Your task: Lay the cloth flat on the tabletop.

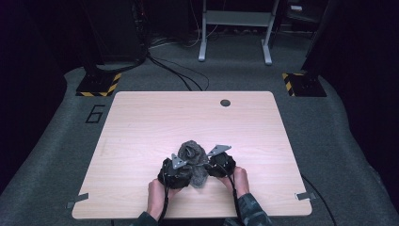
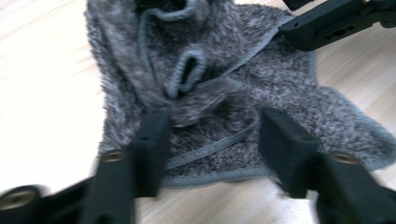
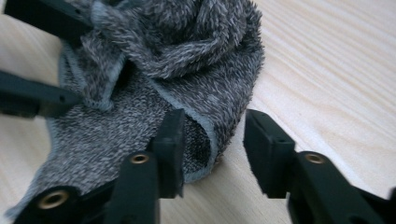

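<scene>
The left gripper [image 2: 212, 140] has its two black jaws spread, with a bunched fold of a grey fuzzy cloth [image 2: 219, 84] lying between them. The pads sit at either side of the fold without clearly pressing it. Past the jaw tips the cloth rises in crumpled folds with a stitched hem. Beyond it, up and to the right, is a jaw of the other gripper.

The right gripper [image 3: 212, 149] also has its jaws spread. One jaw rests on the cloth [image 3: 177, 60], and the folded edge of the cloth sits in the gap beside it; the other jaw stands clear over bare wood.

From above, both grippers [image 1: 176, 172] [image 1: 220, 165] flank the cloth [image 1: 193, 153] near the front of the table [image 1: 141, 122], a hand [image 1: 157, 193] behind each.
</scene>
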The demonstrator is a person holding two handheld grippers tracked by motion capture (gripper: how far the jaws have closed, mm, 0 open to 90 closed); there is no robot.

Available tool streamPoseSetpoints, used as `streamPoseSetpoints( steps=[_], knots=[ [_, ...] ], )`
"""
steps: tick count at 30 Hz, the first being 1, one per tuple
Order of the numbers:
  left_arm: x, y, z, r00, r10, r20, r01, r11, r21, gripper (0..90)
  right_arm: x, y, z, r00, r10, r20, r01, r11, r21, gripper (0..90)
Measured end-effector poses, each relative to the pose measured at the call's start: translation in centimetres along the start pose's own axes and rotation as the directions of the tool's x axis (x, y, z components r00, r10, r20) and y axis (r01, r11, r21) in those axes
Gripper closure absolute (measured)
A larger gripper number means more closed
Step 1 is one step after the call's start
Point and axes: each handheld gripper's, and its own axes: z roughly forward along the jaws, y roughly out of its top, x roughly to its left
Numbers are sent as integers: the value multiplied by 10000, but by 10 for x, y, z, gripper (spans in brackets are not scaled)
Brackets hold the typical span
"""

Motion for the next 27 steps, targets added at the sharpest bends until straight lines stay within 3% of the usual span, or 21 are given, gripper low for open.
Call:
streamPoseSetpoints(
  steps=[6,11,14,18,27],
  knots=[
    [3,-4,5,9999,119,30,-119,9999,98,719,2,-2,4,9999,-37,126,35,9998,174,827],
    [7,-6,5,9998,198,73,-198,9998,4,851,0,-5,2,9999,-83,61,82,10000,45,877],
    [10,-6,3,9999,132,95,-132,9999,-43,869,1,-7,-3,9999,133,68,-133,9999,-13,880],
    [17,-7,-3,9999,-18,141,21,9998,-193,874,-2,-10,-12,9999,49,99,-47,9998,-204,880],
    [36,-8,-16,9989,-457,62,460,9974,-546,875,-15,-27,-39,9962,816,295,-799,9954,-524,879]
  ],
)
